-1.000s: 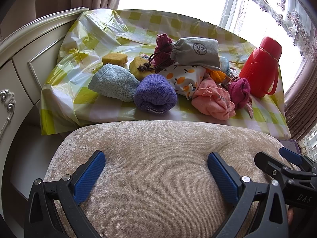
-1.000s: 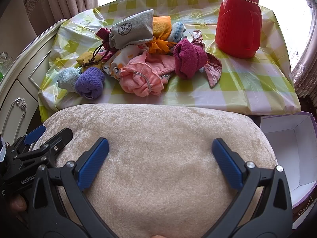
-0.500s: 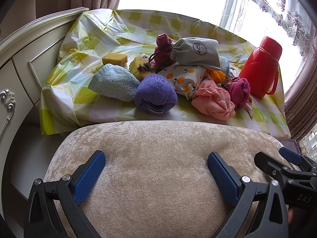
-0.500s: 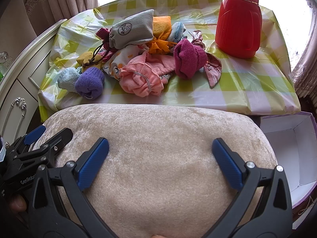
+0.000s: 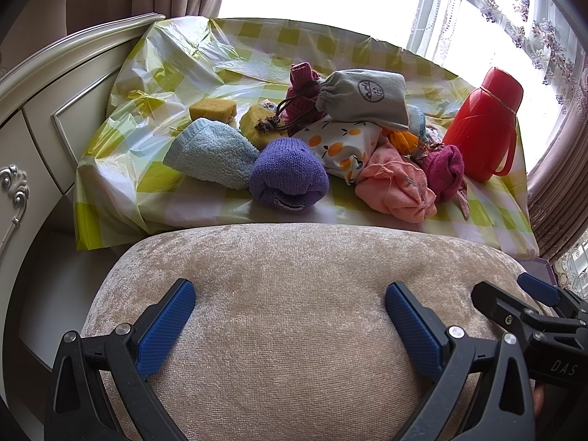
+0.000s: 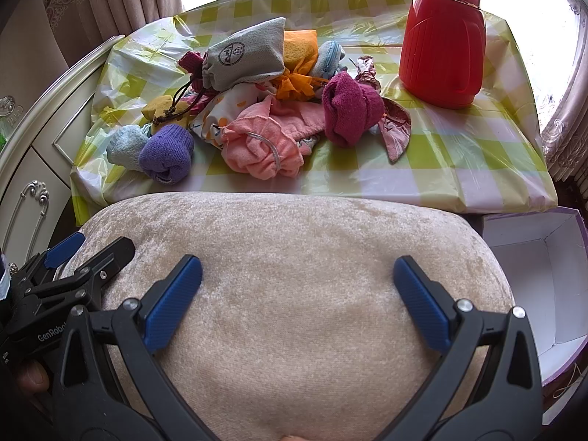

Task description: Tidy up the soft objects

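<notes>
The left gripper [image 5: 290,316] stood wide open, its blue pads [image 5: 165,327] spread over the beige cushion [image 5: 294,275] and holding nothing; whether they touched the plush could not be told. The right gripper [image 6: 297,294] was just as wide and empty above the same cushion, and it lay just beside the left one, each showing at the other's edge.

Beyond the fingertips, past the cushion's far edge, the soft things lay heaped on a green-checked cloth [image 6: 459,154]. Nearest ahead of the left gripper sat a purple roll [image 5: 288,172], touching a pale blue towel [image 5: 211,152] to its left. To its right lay a pink cloth [image 5: 395,187] and a magenta roll [image 5: 443,172]. Farther back a grey pouch [image 5: 364,97] rested atop the pile, over an orange-print cloth [image 5: 338,143], with two yellow sponges [image 5: 213,110] to the left. A red flask [image 6: 443,33] stood upright at the far right. An open white box [image 6: 533,279] sat to the right of the right gripper.
</notes>
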